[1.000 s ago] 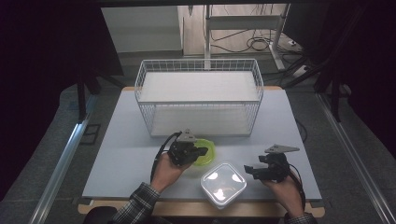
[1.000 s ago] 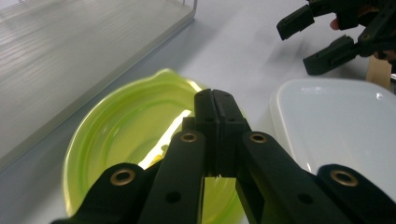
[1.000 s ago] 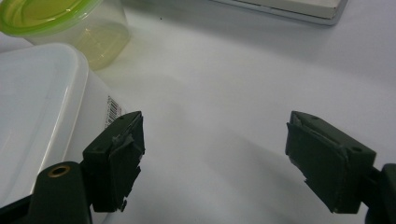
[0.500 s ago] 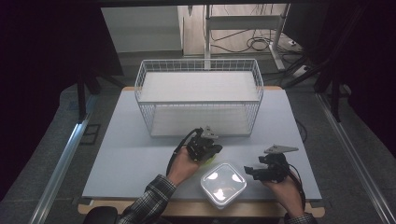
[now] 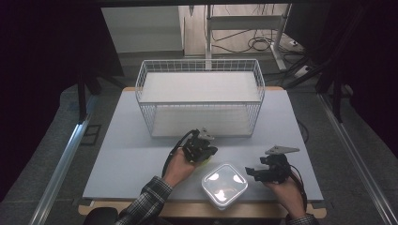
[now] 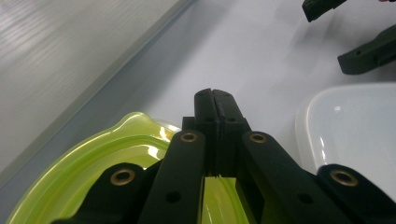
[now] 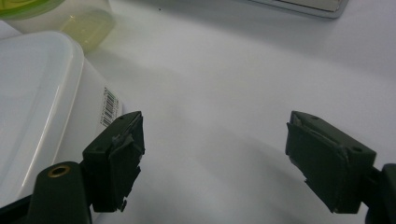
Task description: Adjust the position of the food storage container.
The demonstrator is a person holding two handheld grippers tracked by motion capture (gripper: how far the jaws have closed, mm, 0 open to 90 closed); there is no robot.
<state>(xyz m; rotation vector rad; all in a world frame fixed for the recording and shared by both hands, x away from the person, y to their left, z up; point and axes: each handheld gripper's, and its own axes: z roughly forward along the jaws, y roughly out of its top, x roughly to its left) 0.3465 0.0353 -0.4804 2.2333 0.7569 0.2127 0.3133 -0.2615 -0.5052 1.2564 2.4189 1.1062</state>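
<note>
left gripper (image 6: 215,100) clamped on green lid (image 6: 93,158) rim | right gripper (image 7: 212,154) jaws apart beside white container (image 7: 32,93)

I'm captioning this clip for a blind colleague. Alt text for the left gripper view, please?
The left claw, jaws shut on the rim of a yellow-green lid, hangs over a pale table. A white container sits at right.
</note>
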